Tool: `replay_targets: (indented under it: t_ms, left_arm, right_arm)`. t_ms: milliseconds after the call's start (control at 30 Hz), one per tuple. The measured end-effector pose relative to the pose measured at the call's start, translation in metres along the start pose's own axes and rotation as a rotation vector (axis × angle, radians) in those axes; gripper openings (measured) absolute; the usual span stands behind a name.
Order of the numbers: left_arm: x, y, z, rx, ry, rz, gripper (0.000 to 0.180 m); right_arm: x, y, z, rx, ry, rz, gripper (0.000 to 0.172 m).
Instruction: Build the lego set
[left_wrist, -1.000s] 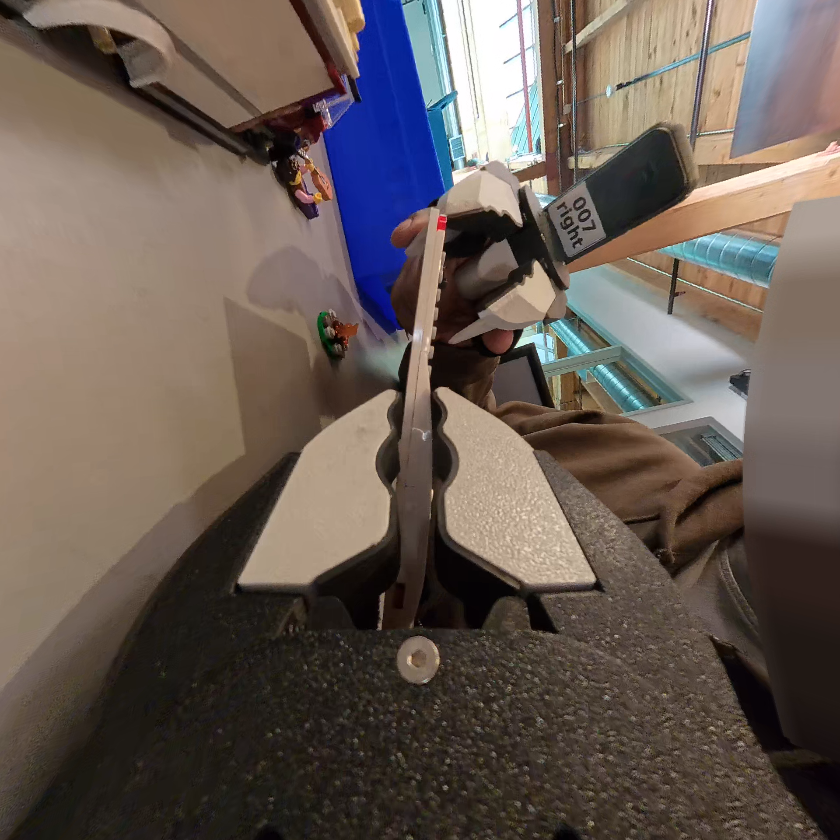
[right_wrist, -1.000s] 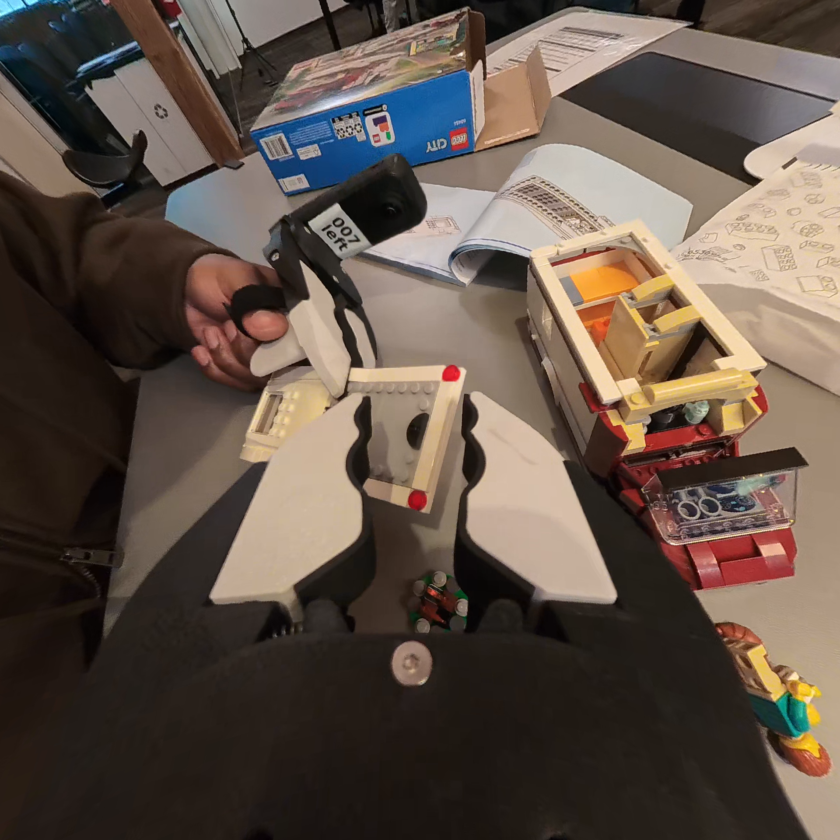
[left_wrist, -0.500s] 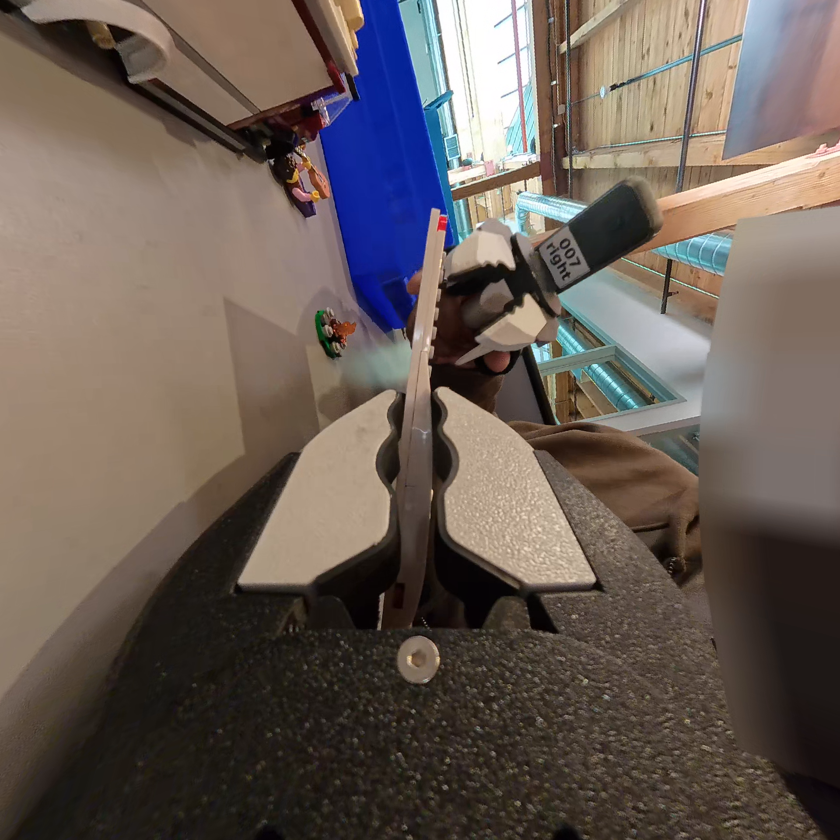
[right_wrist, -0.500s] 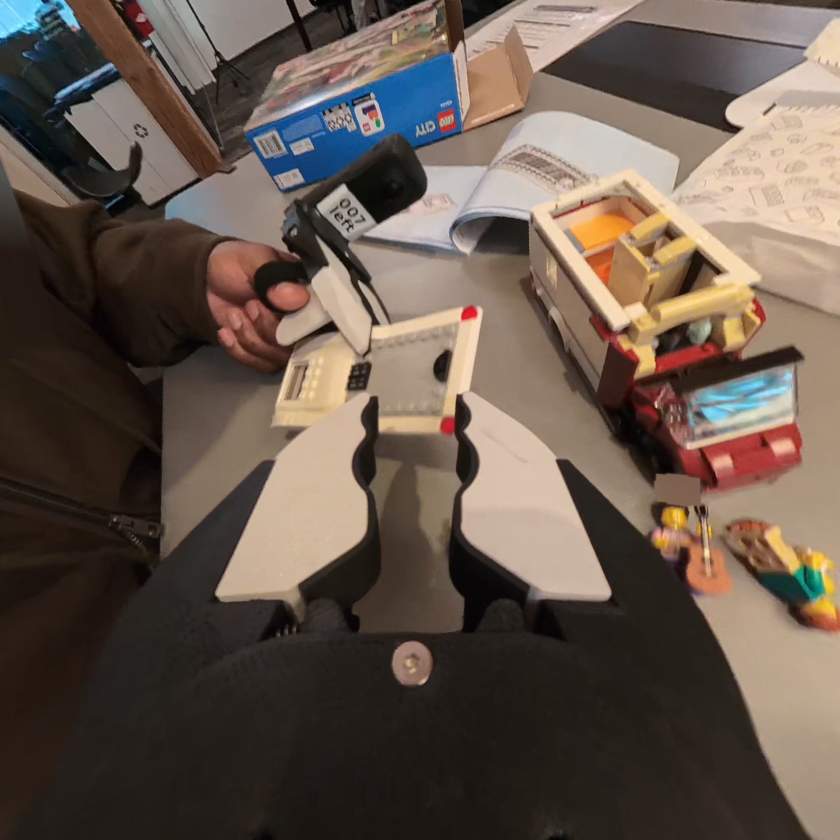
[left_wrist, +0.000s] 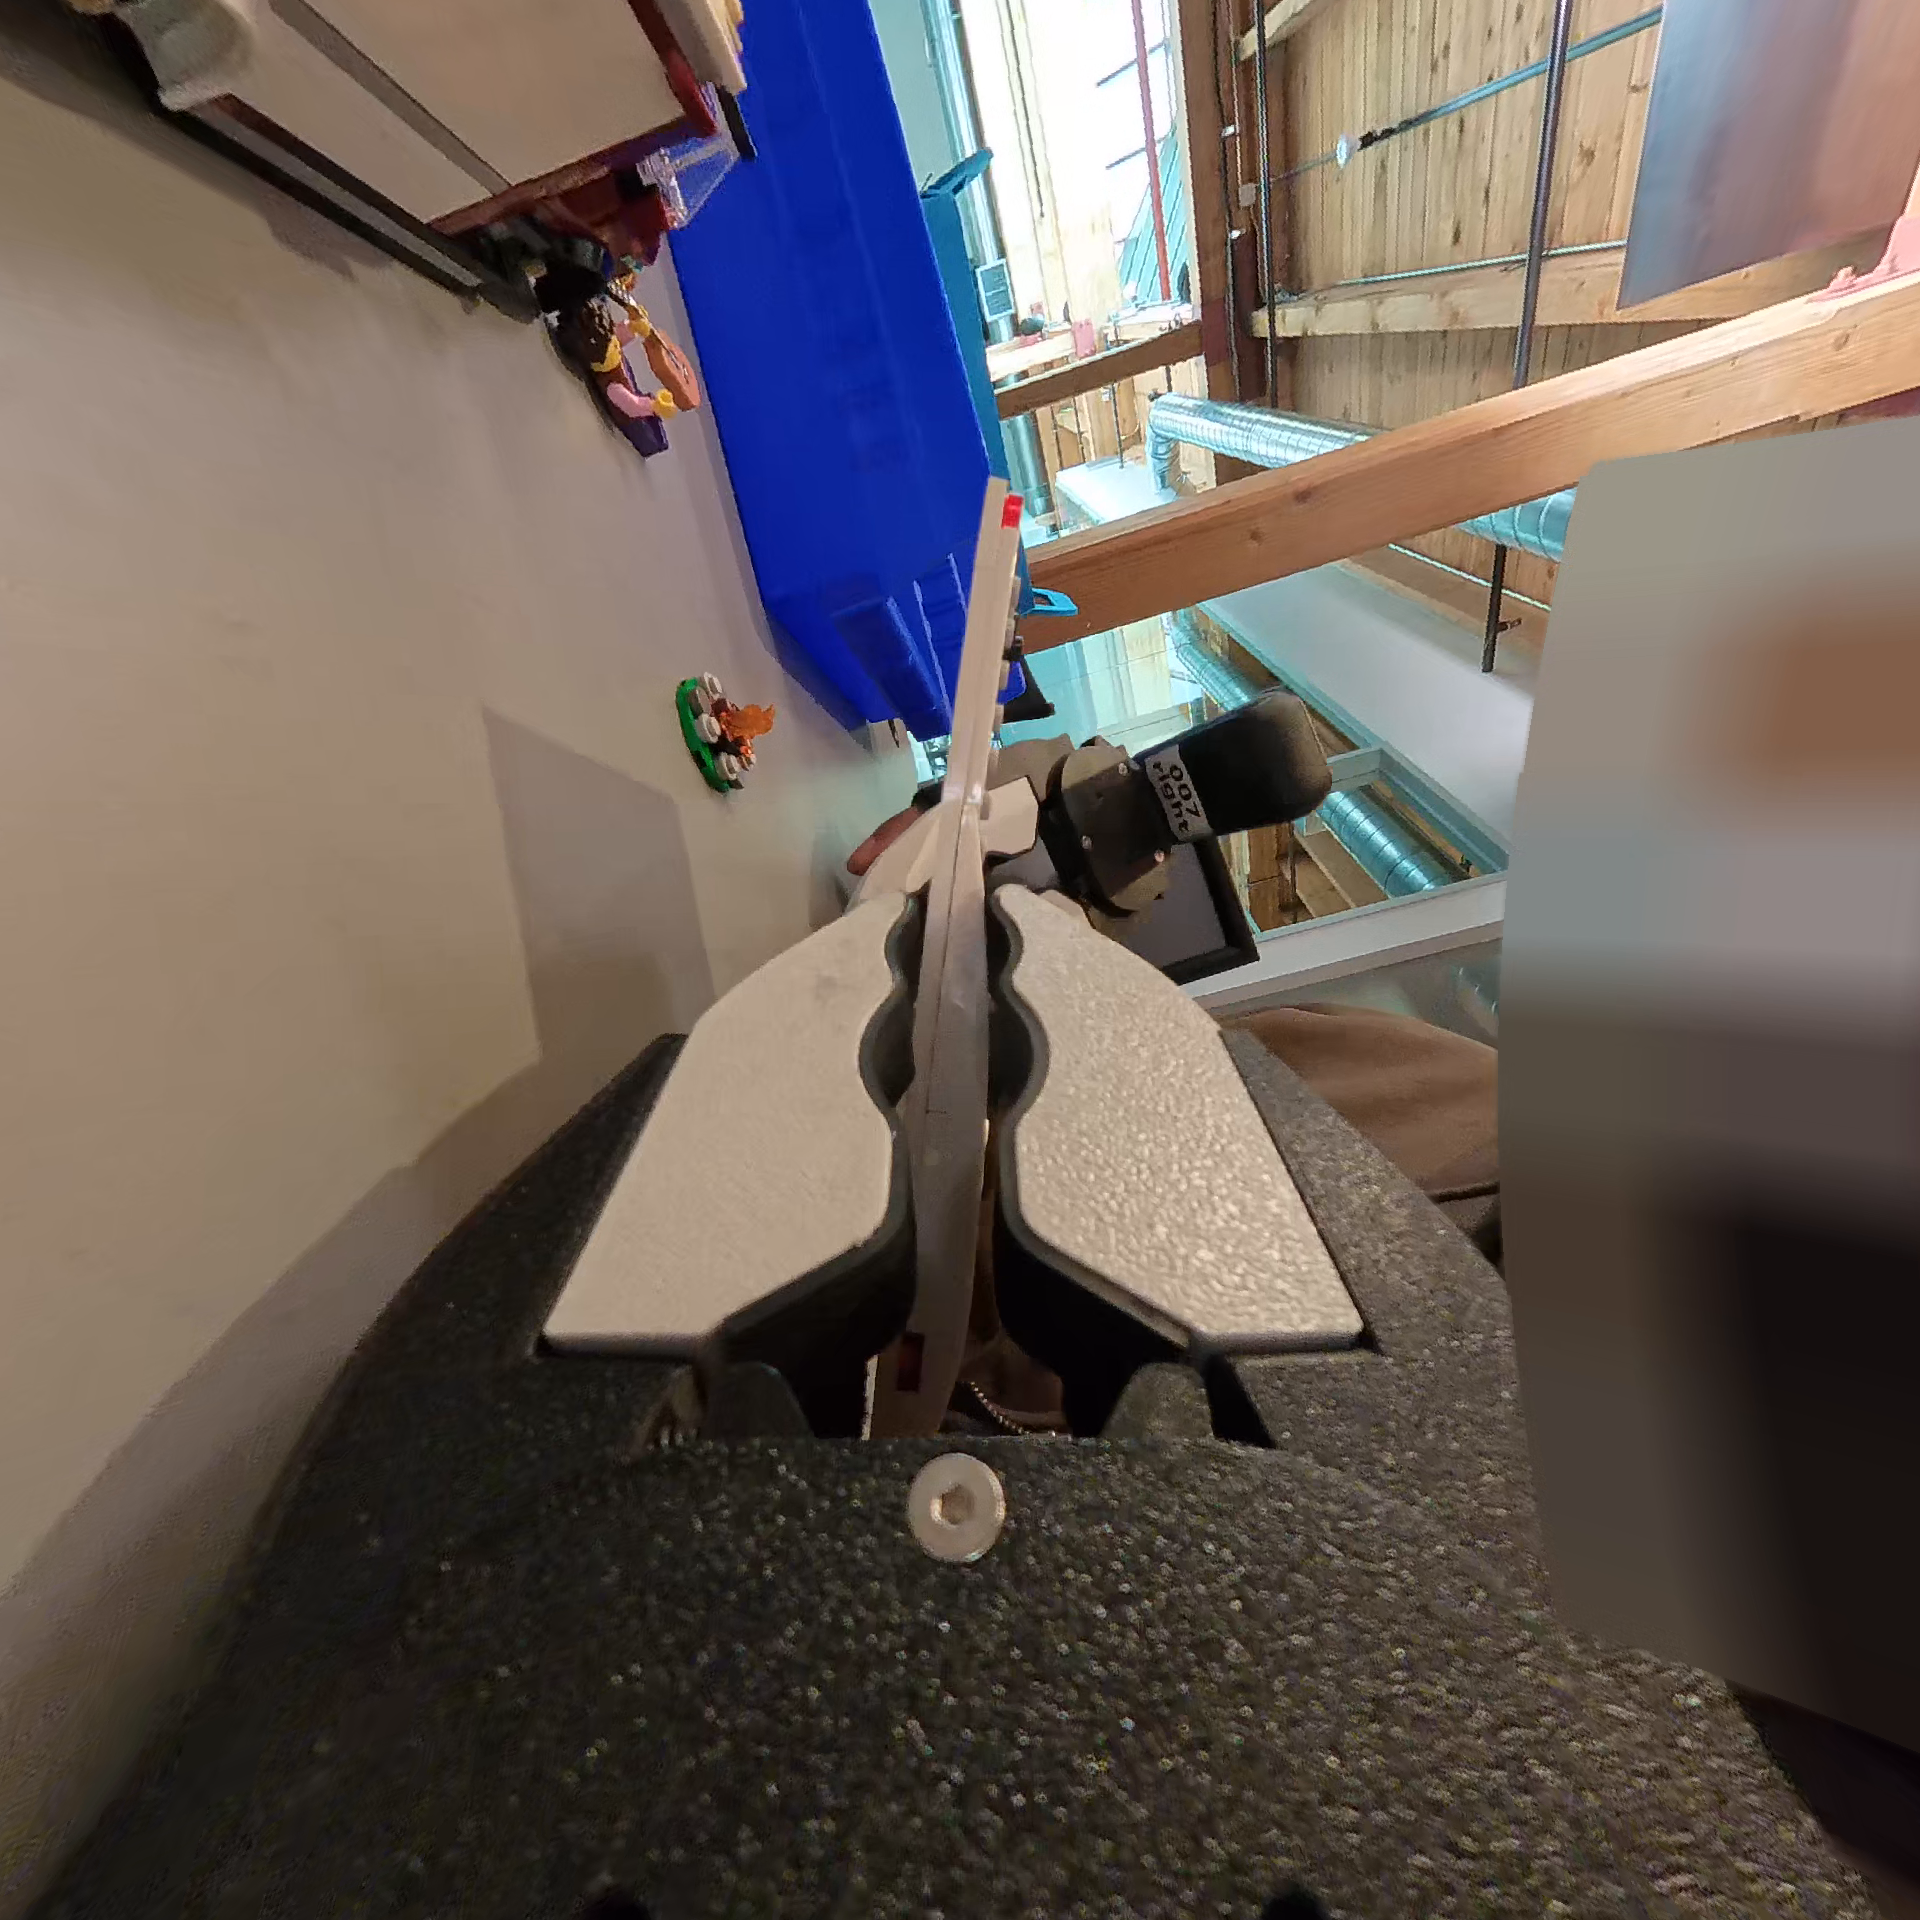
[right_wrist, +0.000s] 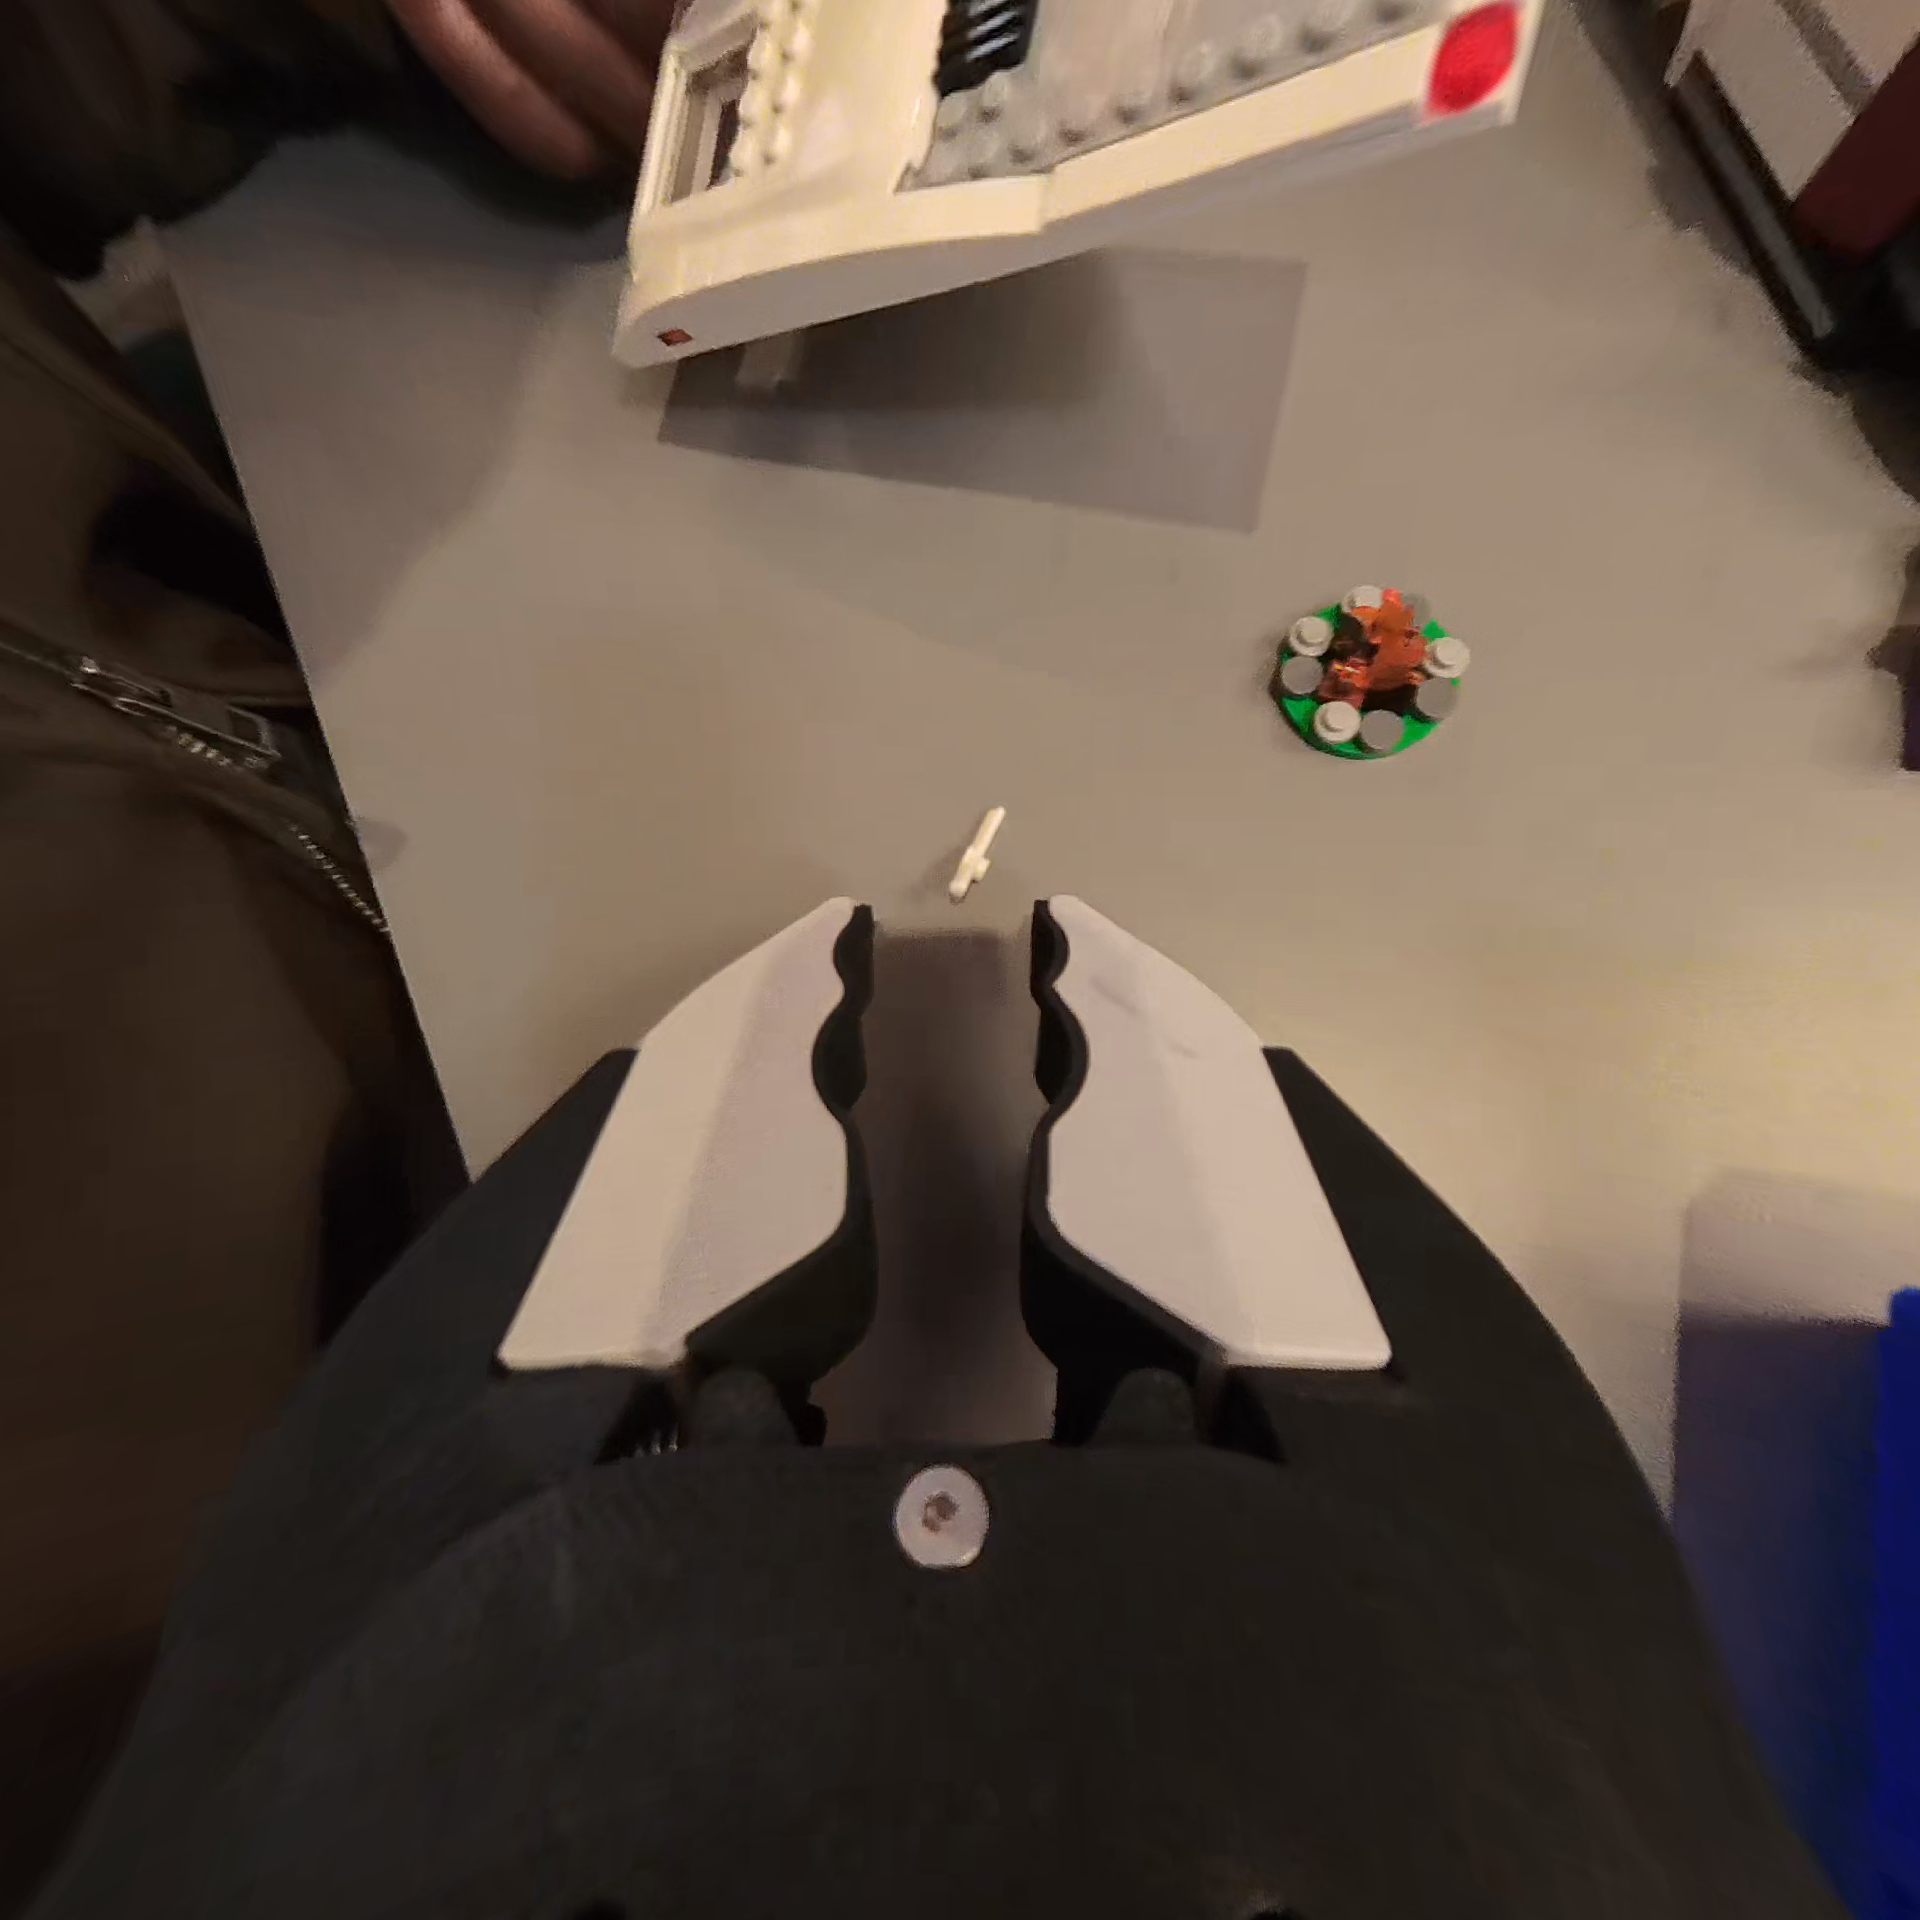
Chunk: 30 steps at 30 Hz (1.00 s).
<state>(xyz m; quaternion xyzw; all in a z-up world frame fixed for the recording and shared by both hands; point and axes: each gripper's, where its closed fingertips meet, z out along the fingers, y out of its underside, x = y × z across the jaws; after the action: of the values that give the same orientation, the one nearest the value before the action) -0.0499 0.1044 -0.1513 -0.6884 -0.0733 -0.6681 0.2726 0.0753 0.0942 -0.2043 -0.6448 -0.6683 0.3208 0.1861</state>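
My left gripper (left_wrist: 951, 914) is shut on a flat cream and grey toy-brick roof panel (left_wrist: 961, 935), seen edge-on, held in the air above the grey table (left_wrist: 260, 727). The same panel shows in the right wrist view (right_wrist: 1039, 135) at the top, with a red stud at its corner. My right gripper (right_wrist: 951, 914) is open and empty, pointing down at the table (right_wrist: 727, 675). A small white pin piece (right_wrist: 977, 852) lies on the table just beyond its fingertips, not touched. The right gripper also shows in the left wrist view (left_wrist: 1132, 821), low behind the panel.
A green round plate with a small campfire build (right_wrist: 1361, 670) sits on the table to the right; it also shows in the left wrist view (left_wrist: 722, 732). A blue bin (left_wrist: 842, 364), a minifigure (left_wrist: 623, 353) and a toy camper van (left_wrist: 468, 114) stand farther off. A person's brown sleeve (right_wrist: 156, 935) is at left.
My right gripper drew back from the roof panel, narrowed its jaws, and swung down toward the table over the white pin. My left gripper kept its hold on the panel.
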Motion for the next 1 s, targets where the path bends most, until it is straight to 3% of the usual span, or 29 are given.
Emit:
replay_targets:
  t_ms: [167,433,633,1000]
  left_arm:
    - [0.000,0.001,0.000,-0.001,-0.003,0.008,0.011]
    - [-0.004,-0.004,-0.006,0.017,-0.051,0.037,0.011]
    - [-0.007,-0.012,-0.016,0.050,-0.082,0.055,0.011]
    - [-0.008,-0.013,-0.018,0.048,-0.087,0.060,0.011]
  right_arm:
    - [0.004,-0.004,0.015,-0.024,0.065,-0.036,0.004]
    - [0.021,-0.039,0.014,0.061,0.210,-0.206,0.003]
    - [0.008,-0.033,0.036,-0.053,0.207,-0.413,0.012]
    - [0.005,-0.026,0.021,0.008,0.105,-0.291,0.019]
